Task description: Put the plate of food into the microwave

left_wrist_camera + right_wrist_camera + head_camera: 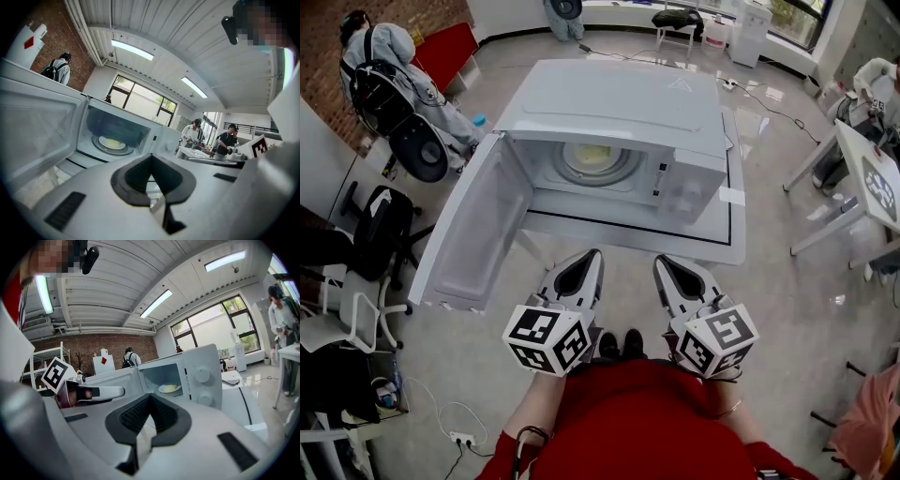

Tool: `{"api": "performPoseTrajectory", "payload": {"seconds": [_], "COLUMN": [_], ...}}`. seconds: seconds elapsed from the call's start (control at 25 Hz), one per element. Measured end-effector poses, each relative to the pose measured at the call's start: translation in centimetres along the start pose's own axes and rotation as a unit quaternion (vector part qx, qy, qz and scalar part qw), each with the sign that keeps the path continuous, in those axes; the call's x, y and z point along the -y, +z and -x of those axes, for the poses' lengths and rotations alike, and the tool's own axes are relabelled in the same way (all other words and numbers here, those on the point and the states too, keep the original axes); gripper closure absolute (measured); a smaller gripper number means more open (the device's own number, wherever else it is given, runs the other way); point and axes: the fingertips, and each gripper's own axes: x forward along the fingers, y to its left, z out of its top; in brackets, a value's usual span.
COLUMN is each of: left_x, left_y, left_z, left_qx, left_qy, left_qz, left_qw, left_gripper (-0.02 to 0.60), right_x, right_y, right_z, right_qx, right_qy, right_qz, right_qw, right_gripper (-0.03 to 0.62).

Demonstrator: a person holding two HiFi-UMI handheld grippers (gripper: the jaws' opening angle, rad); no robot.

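Observation:
The white microwave stands on a low white table with its door swung wide open to the left. Inside it, on the turntable, rests the plate of yellowish food, also visible in the left gripper view and the right gripper view. Both grippers hover side by side in front of the table, close to the person's body and apart from the microwave. My left gripper is shut with nothing in it. My right gripper is shut and holds nothing.
A person with a backpack stands at the back left beside office chairs. Other white tables with people stand at the right. A power strip and cables lie on the floor at the lower left.

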Motion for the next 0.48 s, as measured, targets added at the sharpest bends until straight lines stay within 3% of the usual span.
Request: {"api": "performPoseTrajectory", "payload": {"seconds": [0.48], "left_x": [0.5], "left_y": [-1.0], "left_z": [0.4], "left_qx": [-0.004], "left_qy": [0.008], "left_qz": [0.004], "left_qw": [0.9999], "left_gripper": [0.574], "right_x": [0.3], "right_y": [-0.5], "right_z": [0.3], "right_qx": [-0.007], "right_qy": [-0.001], "right_qz": [0.013], "right_qw": [1.000], "right_gripper": [0.580]}}
